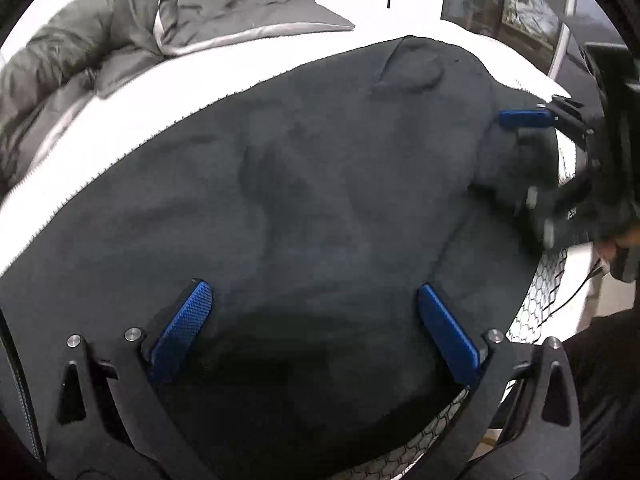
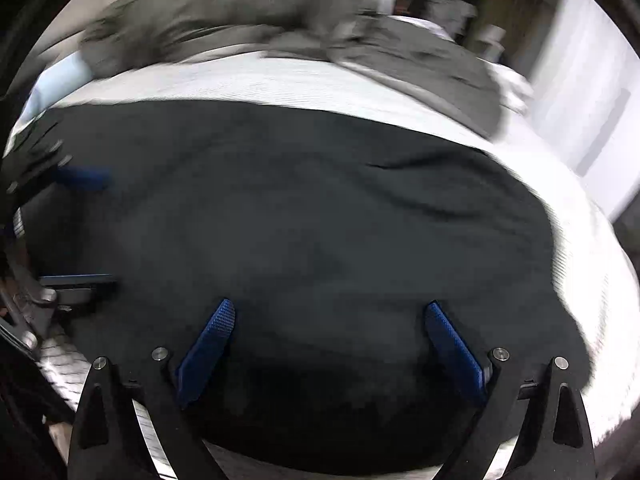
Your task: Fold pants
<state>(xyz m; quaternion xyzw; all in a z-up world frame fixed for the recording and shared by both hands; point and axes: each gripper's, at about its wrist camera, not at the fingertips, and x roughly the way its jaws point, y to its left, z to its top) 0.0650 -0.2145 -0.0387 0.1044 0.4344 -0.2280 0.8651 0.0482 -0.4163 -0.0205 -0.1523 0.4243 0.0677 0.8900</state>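
Black cloth: the pants (image 1: 320, 184) lie spread on the bed (image 1: 224, 80), near its front edge.
Left gripper (image 1: 316, 328): jaws wide apart, nothing between them, hanging just over the cloth.
Right gripper (image 2: 330, 344): also spread wide and empty, over the other end of the pants.
Risk: a pinch on one layer alone would likely drag the cloth crooked; uneven lifts could skew the fold.
Surface: white mattress cover, soft, so edges may sink.
Room: grey duvet (image 1: 100, 40) bunched behind; the far side is blurred.
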